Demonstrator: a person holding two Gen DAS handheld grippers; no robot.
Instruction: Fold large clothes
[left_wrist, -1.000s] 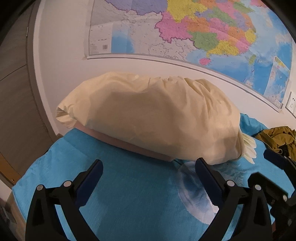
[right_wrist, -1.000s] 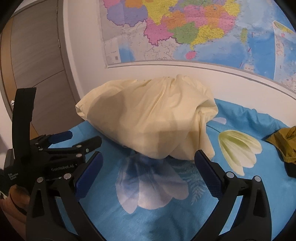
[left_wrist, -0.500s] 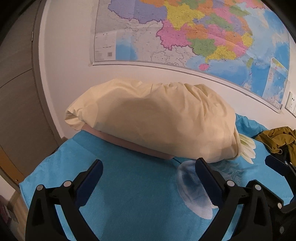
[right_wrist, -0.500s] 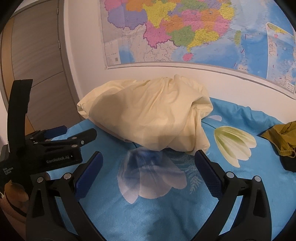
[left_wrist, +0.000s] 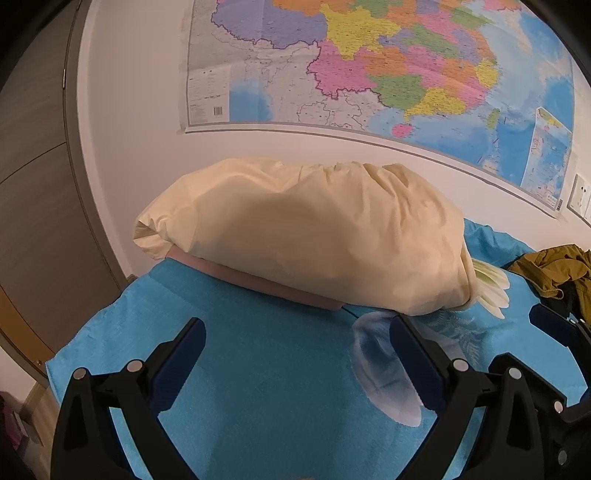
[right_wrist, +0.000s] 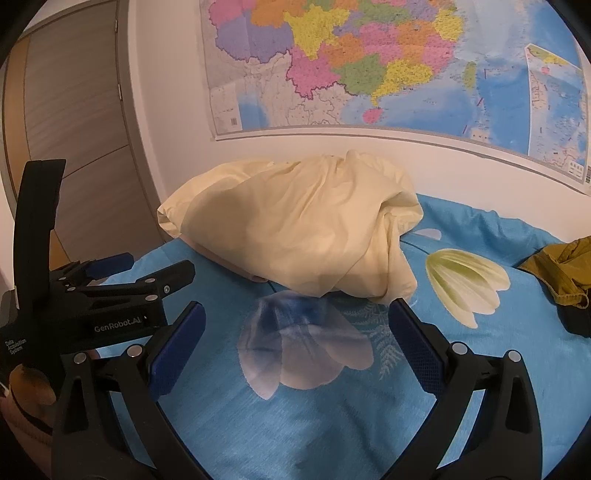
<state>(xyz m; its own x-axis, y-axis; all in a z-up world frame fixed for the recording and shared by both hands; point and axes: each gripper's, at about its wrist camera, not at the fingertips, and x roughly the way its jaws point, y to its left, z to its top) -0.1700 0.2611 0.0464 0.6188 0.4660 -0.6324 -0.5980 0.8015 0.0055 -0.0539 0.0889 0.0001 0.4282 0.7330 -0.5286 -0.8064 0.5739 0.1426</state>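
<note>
Bed: blue sheet, kept bare in front for folding.
Garment: olive, crumpled at the far right, not yet fetched.
Left gripper: jaws apart, nothing held.
Right gripper: jaws apart, nothing held.

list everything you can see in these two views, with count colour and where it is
pillow: 1, cream, at the head of the bed against the wall
pink layer: 1, dusty pink, under the pillow's front edge
bedsheet: 1, bright blue with pale flower prints, covering the bed
garment: 1, olive-mustard, crumpled at the bed's right edge
map: 1, multicoloured, on the white wall above the pillow
door: 1, grey-brown, left of the bed
left gripper: 1, black with blue pads, open above the sheet
right gripper: 1, black with blue pads, open above the sheet
</note>
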